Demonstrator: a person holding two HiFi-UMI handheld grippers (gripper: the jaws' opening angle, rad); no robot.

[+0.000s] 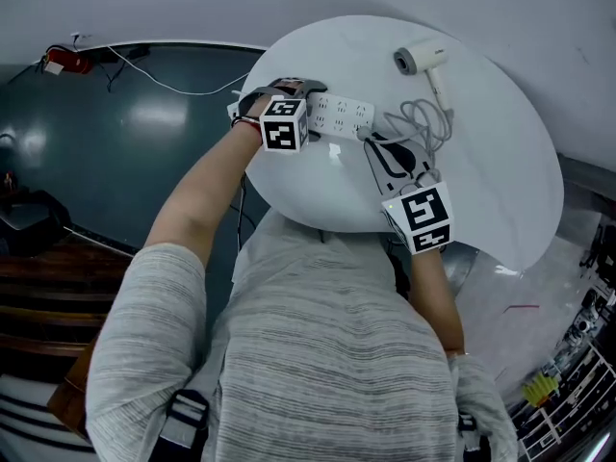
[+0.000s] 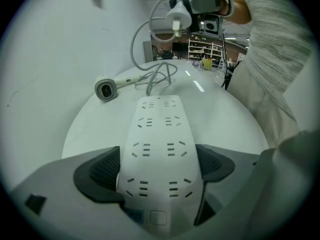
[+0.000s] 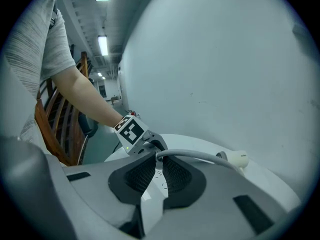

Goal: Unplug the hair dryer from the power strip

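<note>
**Plug out of the strip, held up in the right gripper**

The round, smooth white table [image 1: 500, 181] fills the upper middle of the head view. The long white plastic power strip [image 1: 342, 114] lies flat at the table's 9 o'clock side, its matte face dotted with rows of slotted sockets. The white hair dryer [image 1: 421, 58] lies on its side at the table's 12 o'clock edge, a short barrel with a slim handle. Its rubbery grey cord [image 3: 200, 157] gathers in loose loops near the table's middle. The small, blocky white plug [image 2: 176, 20] hangs clear above the strip, its prongs showing below it.

The left arm, bare below a grey knit sleeve, reaches toward 11 o'clock. The left gripper [image 2: 159, 154] is tilted steeply down, and its dark ribbed pads are clamped against both long sides of the strip's near end. The right forearm reaches toward 12 o'clock. The right gripper [image 3: 157, 159] slopes down more gently, its pads pinched on the plug, with the cord curving out of them toward 3 o'clock.
</note>
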